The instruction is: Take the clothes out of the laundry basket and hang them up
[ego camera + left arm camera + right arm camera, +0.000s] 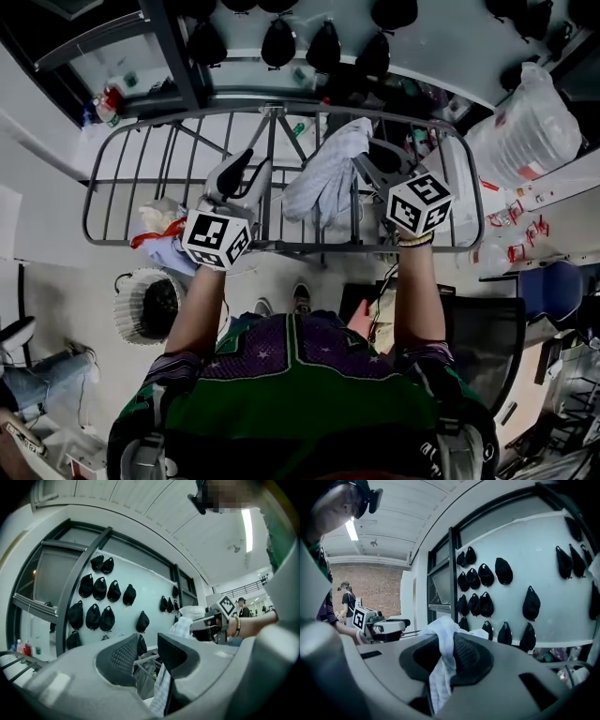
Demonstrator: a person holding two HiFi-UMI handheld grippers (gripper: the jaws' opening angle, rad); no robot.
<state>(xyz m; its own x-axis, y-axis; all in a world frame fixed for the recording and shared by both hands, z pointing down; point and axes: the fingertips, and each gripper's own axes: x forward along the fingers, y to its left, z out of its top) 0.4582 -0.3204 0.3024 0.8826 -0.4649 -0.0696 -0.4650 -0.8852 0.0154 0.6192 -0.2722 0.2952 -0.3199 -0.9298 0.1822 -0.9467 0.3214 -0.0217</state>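
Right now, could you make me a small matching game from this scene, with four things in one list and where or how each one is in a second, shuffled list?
Things:
1. white checked cloth
2. black caps
3. round white laundry basket
4. left handheld gripper

Places or states:
A. on the floor beside the person
B. jaws apart, gripping nothing
C. hanging on the pale wall
D. pinched between the jaws of the right gripper

Pairs: 1-D, 2-C, 3-A, 4-B.
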